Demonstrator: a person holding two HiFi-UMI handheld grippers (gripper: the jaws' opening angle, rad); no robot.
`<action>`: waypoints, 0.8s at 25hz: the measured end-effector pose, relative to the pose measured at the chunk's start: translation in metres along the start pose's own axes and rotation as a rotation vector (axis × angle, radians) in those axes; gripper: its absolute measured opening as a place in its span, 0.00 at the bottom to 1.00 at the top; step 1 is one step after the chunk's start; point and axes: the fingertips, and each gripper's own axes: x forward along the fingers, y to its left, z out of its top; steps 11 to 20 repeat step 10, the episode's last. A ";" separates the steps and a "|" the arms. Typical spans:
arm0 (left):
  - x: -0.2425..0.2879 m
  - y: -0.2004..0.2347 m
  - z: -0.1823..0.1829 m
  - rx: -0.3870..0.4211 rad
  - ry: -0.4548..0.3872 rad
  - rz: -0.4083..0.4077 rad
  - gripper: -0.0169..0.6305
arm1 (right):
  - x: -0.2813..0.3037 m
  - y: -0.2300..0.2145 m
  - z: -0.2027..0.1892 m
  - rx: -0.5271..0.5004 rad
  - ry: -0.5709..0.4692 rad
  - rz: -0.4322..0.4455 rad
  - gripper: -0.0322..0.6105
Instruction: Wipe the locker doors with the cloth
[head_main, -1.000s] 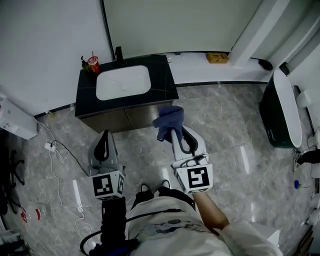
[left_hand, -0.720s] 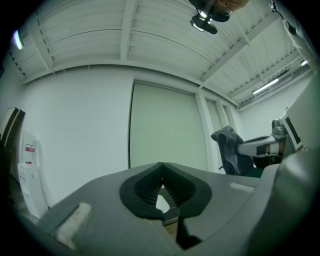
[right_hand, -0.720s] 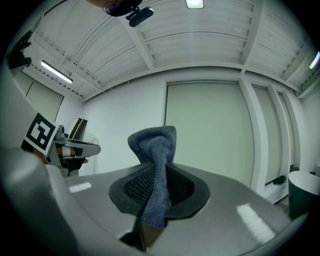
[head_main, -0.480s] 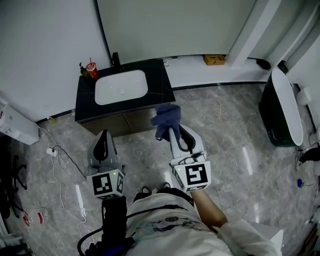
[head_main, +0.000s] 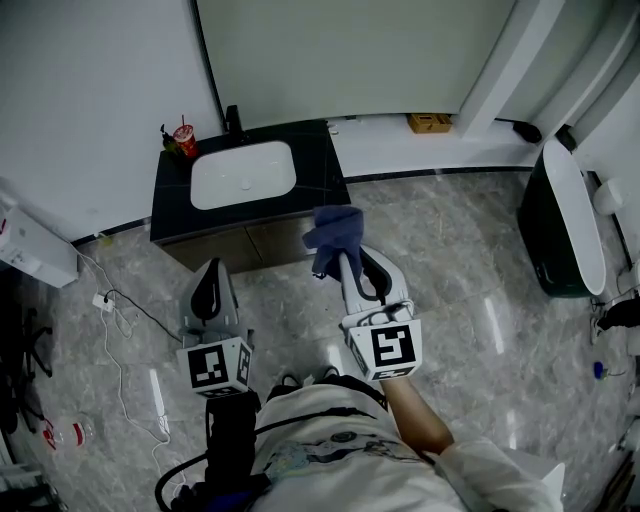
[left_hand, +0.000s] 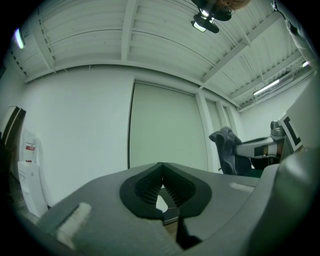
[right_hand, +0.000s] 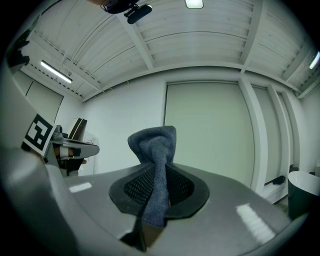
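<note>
Right gripper (head_main: 343, 263) is pinching the cloth (head_main: 335, 233), bunched beyond its tips; left gripper (head_main: 208, 278) is idling pressed together, empty. Cabinet doors (head_main: 228, 247) under the sink (head_main: 243, 175), possibly the lockers, are lying ahead, nearer the right.

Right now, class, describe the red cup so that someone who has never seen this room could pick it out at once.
Find the black vanity counter against the white wall, with its white basin. At the counter's back left corner, left of the dark tap, stands the red cup. It is the only red thing on the counter, and a straw sticks up from it.
</note>
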 end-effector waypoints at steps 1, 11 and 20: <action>0.000 -0.001 0.000 0.000 0.001 0.000 0.03 | 0.000 0.000 -0.001 0.002 0.003 0.001 0.14; -0.003 -0.002 -0.003 -0.006 0.003 -0.006 0.03 | 0.002 0.006 0.003 0.014 0.003 0.010 0.14; -0.003 -0.002 -0.003 -0.006 0.003 -0.006 0.03 | 0.002 0.006 0.003 0.014 0.003 0.010 0.14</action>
